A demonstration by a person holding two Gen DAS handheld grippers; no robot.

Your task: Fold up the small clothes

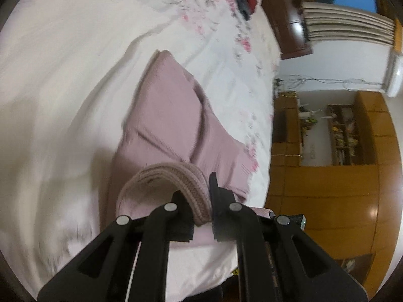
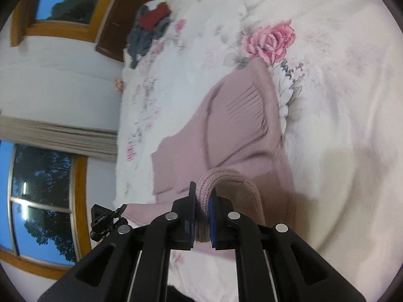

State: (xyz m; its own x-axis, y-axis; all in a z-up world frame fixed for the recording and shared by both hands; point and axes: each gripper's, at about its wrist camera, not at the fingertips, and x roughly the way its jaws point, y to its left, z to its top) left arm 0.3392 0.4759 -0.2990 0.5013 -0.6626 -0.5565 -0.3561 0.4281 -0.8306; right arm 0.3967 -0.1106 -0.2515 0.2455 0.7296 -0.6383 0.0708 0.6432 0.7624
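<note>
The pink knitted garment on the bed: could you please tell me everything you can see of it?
The pink garment is a dusty-pink, fine-ribbed knit with a thicker ribbed band along its near edge. It lies spread over the floral bedsheet, creased, with one layer folded over another. The left gripper and right gripper each pinch that band, lifting the near edge off the sheet while the far part rests flat. A row of thin pleat-like lines shows in the right wrist view.

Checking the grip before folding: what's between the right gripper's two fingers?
In the right wrist view, the pink garment's ribbed edge is pinched in the right gripper.
</note>
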